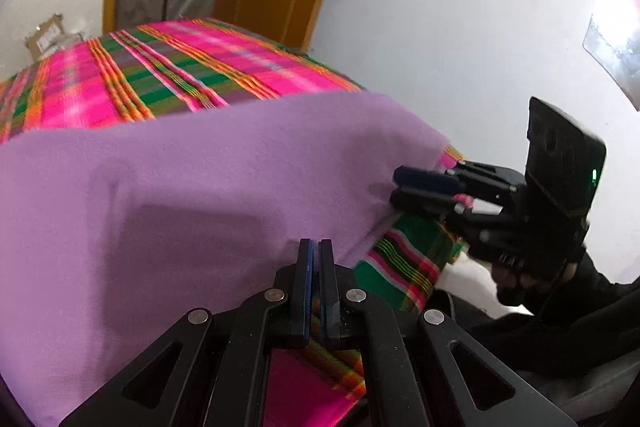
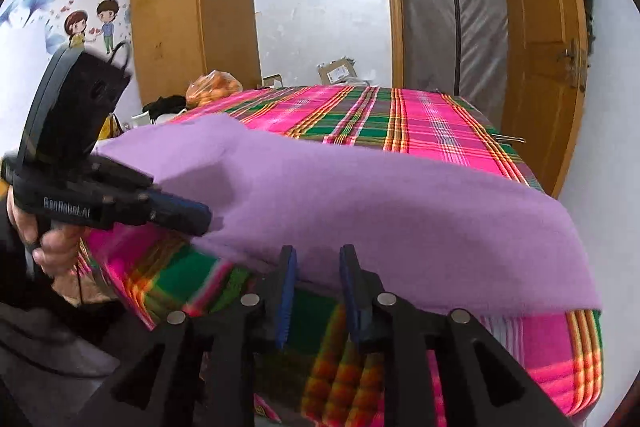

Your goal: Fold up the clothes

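Note:
A lilac cloth (image 1: 180, 187) (image 2: 380, 195) lies spread over the near part of a bed with a pink and green plaid cover (image 1: 160, 67) (image 2: 400, 115). My left gripper (image 1: 316, 247) (image 2: 206, 218) is shut, its tips pinching the cloth's near edge, which lifts into a small fold there. My right gripper (image 2: 318, 255) (image 1: 394, 191) stands open at the same near edge, further right. Its blue-padded fingers (image 2: 289, 267) are apart and do not press the cloth. A hand (image 2: 52, 239) holds the left gripper.
The bed's near side drops off below the cloth, with the plaid cover hanging down it. A wooden door (image 2: 540, 47) and a curtained doorway stand behind the bed. A wardrobe (image 2: 192, 19), a bag of oranges (image 2: 212, 87) and a cardboard box (image 2: 338, 71) are at the far side.

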